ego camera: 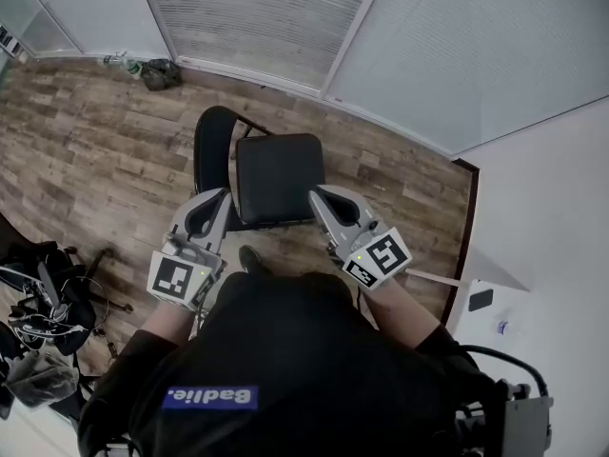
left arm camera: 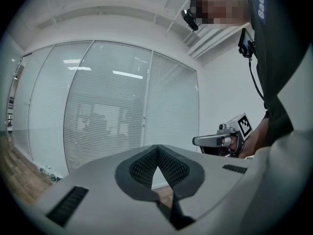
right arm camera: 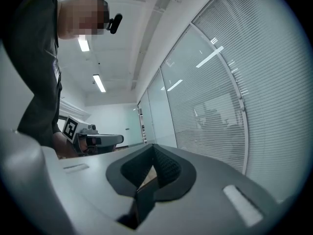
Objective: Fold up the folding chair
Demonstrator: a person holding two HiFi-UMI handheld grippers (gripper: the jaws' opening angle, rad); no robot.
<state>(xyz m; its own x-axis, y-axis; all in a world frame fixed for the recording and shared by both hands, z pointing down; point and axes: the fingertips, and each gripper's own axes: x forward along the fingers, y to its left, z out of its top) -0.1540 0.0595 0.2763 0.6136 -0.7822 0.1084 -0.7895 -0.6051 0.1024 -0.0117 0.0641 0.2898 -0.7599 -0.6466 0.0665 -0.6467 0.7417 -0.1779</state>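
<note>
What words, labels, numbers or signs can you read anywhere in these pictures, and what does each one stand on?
"Badlie." in white letters on a blue label on the person's black shirt; it appears upside down in the head view.
left gripper and right gripper: each cube bears a black-and-white square marker, a pattern with no letters or numbers.
Nothing else can be read; the chair shows no label.

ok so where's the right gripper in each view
Head view: right gripper right of centre, tips near the chair seat at its right edge.
Left gripper view: right gripper at middle right, pointing left.
Right gripper view: right gripper, its own shut jaws, bottom centre.
Shared landmark: the window blinds.
</note>
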